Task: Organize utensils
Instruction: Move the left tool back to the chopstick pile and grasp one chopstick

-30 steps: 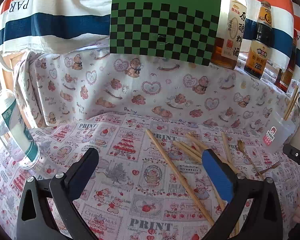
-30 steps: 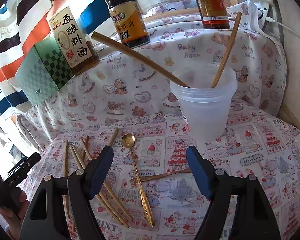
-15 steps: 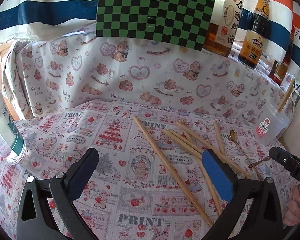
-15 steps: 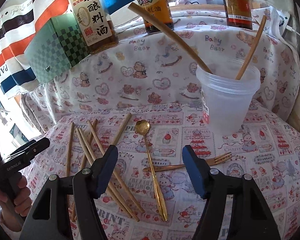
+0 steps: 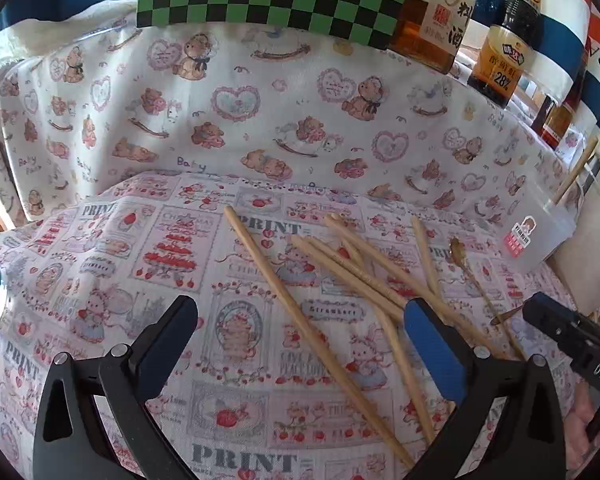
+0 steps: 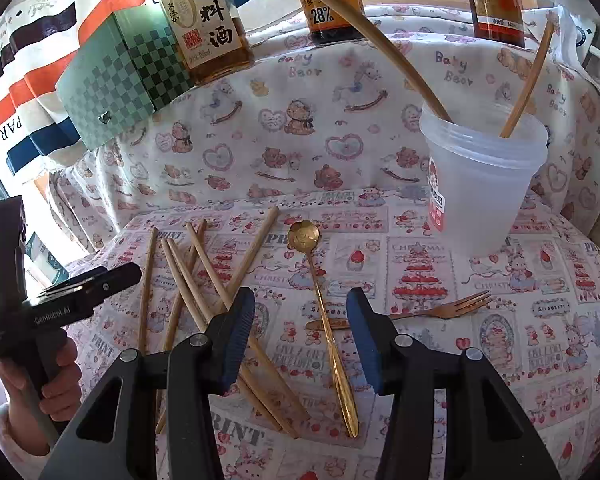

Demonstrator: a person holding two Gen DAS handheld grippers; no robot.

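Observation:
Several wooden chopsticks (image 5: 300, 312) lie scattered on the printed cloth, also seen in the right wrist view (image 6: 204, 280). A gold spoon (image 6: 328, 320) lies crossing a gold fork (image 6: 420, 310). A clear plastic cup (image 6: 480, 184) at the back right holds two chopsticks; it also shows in the left wrist view (image 5: 540, 232). My left gripper (image 5: 300, 344) is open and empty, low over the longest chopstick. My right gripper (image 6: 300, 336) is open and empty, just above the spoon's handle.
Sauce and wine bottles (image 6: 204, 20) and a green checkered box (image 6: 116, 80) stand on the raised ledge behind. The left hand-held gripper (image 6: 40, 312) shows at the left of the right wrist view. The table's right edge lies past the cup.
Both grippers have moved forward and down toward the utensils. The right gripper's jaws have narrowed somewhat and now sit over the spoon. Nothing has been picked up.

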